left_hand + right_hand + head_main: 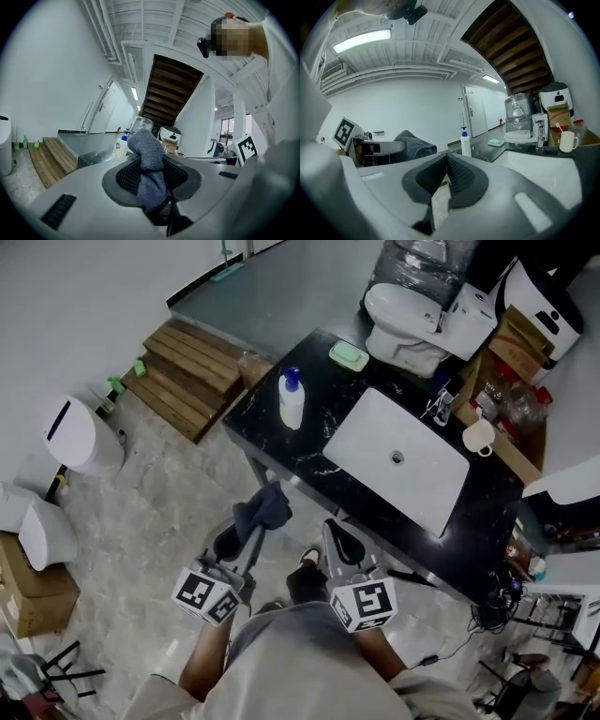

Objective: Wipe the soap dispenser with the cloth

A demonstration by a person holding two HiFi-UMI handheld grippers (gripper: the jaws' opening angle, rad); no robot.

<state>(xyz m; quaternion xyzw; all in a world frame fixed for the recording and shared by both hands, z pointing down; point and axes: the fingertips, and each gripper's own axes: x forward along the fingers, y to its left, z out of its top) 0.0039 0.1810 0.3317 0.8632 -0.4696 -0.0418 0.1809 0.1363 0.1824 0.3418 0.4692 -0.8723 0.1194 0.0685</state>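
Observation:
The soap dispenser (292, 398), a white bottle with a blue pump, stands upright near the left corner of the black counter (323, 409); it also shows in the right gripper view as the soap dispenser (465, 142) and small in the left gripper view (118, 146). My left gripper (253, 532) is shut on a grey-blue cloth (264, 508), which bunches up between its jaws as the cloth (149, 164). My right gripper (339, 542) is shut and holds nothing. Both grippers hang over the floor, short of the counter's front edge.
A white sink basin (397, 457) with a tap (442, 407) is set in the counter. A green soap dish (349, 355) lies behind the bottle, a white cup (479, 437) at the right. A toilet (412, 324) stands behind; wooden steps (187, 376) are at the left.

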